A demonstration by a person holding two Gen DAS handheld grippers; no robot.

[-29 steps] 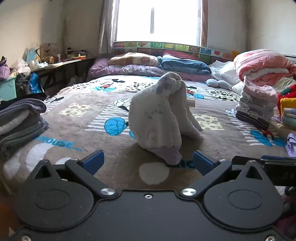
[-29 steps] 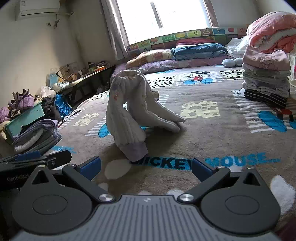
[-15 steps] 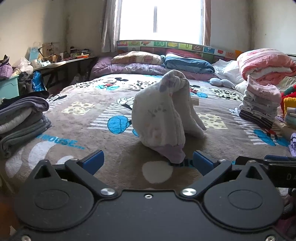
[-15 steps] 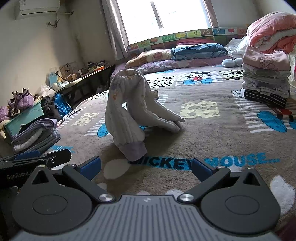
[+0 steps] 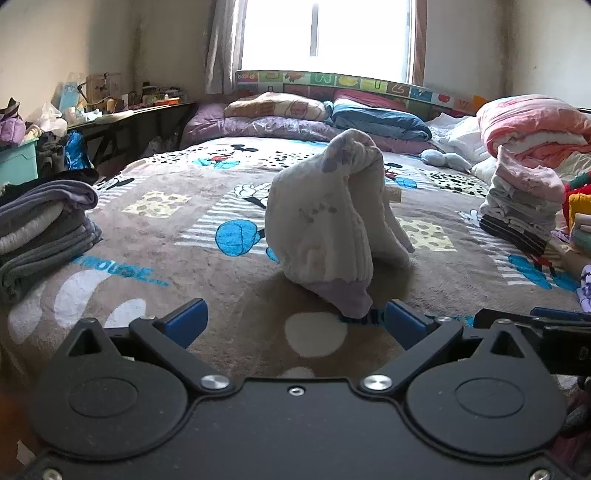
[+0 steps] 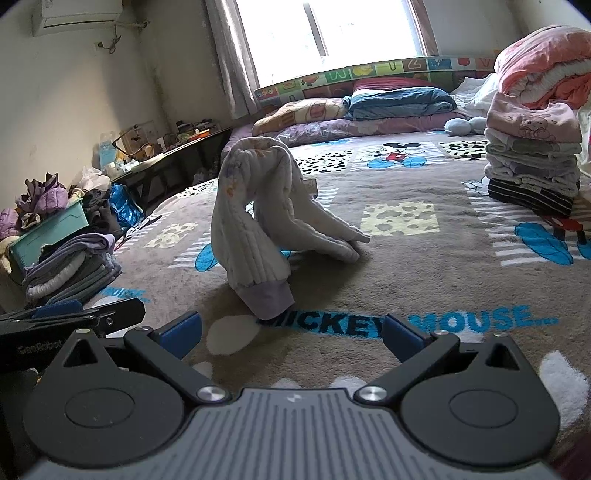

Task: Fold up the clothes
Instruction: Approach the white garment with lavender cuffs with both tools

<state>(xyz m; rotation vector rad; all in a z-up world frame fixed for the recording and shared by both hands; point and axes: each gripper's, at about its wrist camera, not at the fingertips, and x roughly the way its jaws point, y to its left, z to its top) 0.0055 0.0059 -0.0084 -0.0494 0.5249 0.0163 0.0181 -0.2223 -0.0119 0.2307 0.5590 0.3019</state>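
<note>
Cream ribbed fabric with a faint print makes up the garment point(image 5: 325, 218), which stands in a humped arch at the centre of both views on the brown Mickey Mouse blanket point(image 5: 173, 236); its lilac cuff point(image 5: 349, 295) touches the blanket at the near end, just above my fingertips in the frame, while the far end slopes down to lie flat toward centre right; in the right wrist view the arch shows a gap beneath its peak, and a small tag sticks out at the far side.

My left gripper point(image 5: 293, 321) sits low at the bottom of its frame, level with the bed, jaws spread wide with nothing between them; its blue fingertips point(image 5: 186, 320) stay short of the cuff, the right-hand one close to it; my right gripper point(image 6: 291, 330) holds the same low, level pose, jaws equally wide apart and empty, the cuff just above the gap in the frame; each tool's edge shows in the other's view, so the two sit side by side.

Folded grey clothes point(image 5: 44, 229) lie at the left edge; a taller folded stack point(image 6: 532, 158) stands at the right; pillows point(image 5: 277, 107) line the upper centre under the window point(image 5: 325, 33).
</note>
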